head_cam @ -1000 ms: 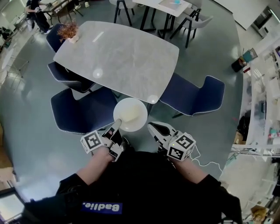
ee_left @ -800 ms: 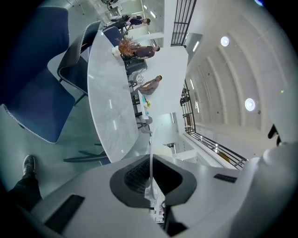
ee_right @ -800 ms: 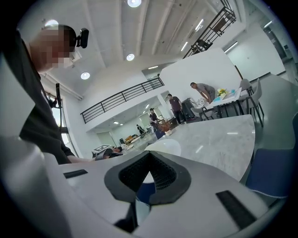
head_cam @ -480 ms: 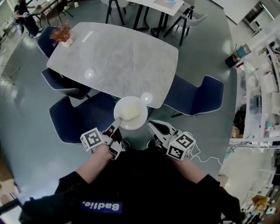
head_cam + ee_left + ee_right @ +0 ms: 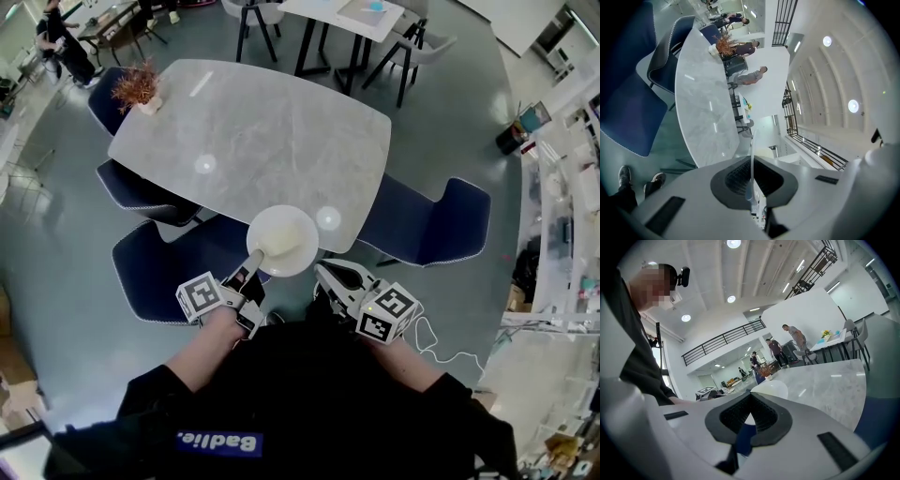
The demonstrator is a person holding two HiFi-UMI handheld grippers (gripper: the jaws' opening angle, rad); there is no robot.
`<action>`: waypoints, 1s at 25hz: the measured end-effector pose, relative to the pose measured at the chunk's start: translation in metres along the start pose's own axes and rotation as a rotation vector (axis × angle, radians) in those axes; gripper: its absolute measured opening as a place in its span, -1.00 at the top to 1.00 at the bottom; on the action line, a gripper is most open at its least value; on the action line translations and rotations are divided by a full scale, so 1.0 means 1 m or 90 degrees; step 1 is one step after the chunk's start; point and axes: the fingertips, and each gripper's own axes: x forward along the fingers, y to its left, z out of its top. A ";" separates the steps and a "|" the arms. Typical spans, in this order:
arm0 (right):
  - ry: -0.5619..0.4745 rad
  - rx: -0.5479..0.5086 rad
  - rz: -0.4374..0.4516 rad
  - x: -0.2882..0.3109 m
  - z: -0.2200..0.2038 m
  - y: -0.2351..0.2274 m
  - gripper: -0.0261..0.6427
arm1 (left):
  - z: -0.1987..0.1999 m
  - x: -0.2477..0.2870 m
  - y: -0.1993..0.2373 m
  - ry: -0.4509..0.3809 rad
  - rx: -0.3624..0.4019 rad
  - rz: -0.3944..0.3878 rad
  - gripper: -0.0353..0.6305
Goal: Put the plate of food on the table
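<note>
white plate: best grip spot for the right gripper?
The thin rim at the plate's near-right edge, coming in level from the person's side, one jaw over, one under. The left gripper pinches the near-left rim; food sits in the middle.

The left gripper (image 5: 252, 261) points forward, its jaws pinched on the rim of the plate (image 5: 307, 255). The right gripper (image 5: 322, 273) reaches alongside, jaws together and empty.

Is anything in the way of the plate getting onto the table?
Nothing visible. The plate, pinched by the left gripper, is at the table's near edge, between one blue chair and another. Only a small plant stands on the table, at the far corner.
</note>
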 end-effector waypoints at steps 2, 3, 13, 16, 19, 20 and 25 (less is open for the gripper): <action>0.005 -0.009 0.011 0.004 0.012 -0.010 0.89 | 0.006 0.011 -0.003 -0.010 -0.008 0.003 0.86; 0.008 -0.015 0.016 0.005 0.018 -0.016 0.89 | 0.008 0.016 -0.004 -0.016 -0.010 0.008 0.86; 0.037 -0.016 0.077 0.008 0.058 -0.099 0.89 | 0.034 0.091 0.006 -0.091 -0.035 0.041 0.86; 0.053 -0.014 0.086 0.006 0.059 -0.116 0.89 | 0.041 0.106 0.015 -0.117 -0.041 0.051 0.86; 0.068 -0.015 0.091 0.007 0.061 -0.128 0.89 | 0.053 0.113 0.022 -0.140 -0.046 0.062 0.86; 0.071 -0.014 0.092 0.008 0.066 -0.134 0.89 | 0.061 0.120 0.023 -0.145 -0.046 0.065 0.86; 0.073 -0.014 0.073 0.019 0.081 -0.155 0.89 | 0.097 0.142 0.040 -0.160 -0.048 0.072 0.86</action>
